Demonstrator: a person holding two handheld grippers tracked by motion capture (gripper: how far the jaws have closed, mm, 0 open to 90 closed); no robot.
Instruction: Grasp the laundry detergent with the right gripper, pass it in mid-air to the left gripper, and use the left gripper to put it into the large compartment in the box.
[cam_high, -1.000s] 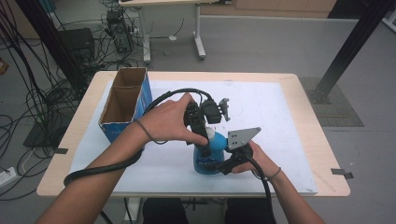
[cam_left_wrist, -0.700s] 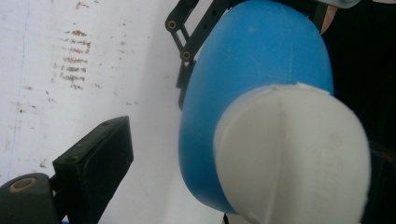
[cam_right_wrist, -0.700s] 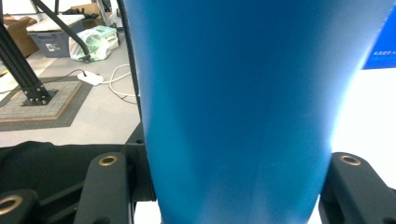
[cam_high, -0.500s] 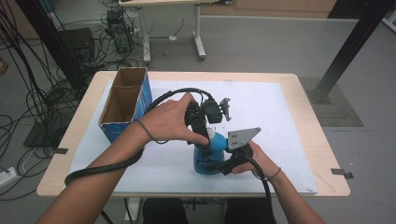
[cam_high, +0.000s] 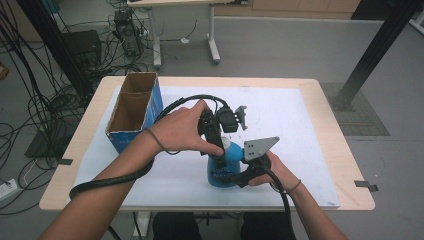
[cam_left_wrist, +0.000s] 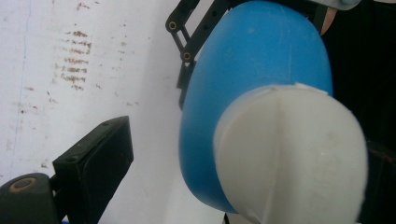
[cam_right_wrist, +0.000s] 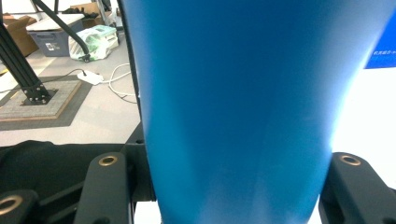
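Observation:
A blue bottle with a white cap stands on the white sheet near the table's front. My right gripper comes in level from the right and is shut on the bottle's lower body, a jaw pressed on each side. My left gripper points down over the top of the bottle. In the left gripper view the cap lies between the jaws, and the left finger stands clear of it with white sheet showing in the gap. The other finger is mostly hidden behind the cap.
An open cardboard box with blue sides stands at the table's back left. The white sheet covers most of the wooden table. A thick black cable trails from the left gripper along the forearm. Cables and a black post lie beyond the table.

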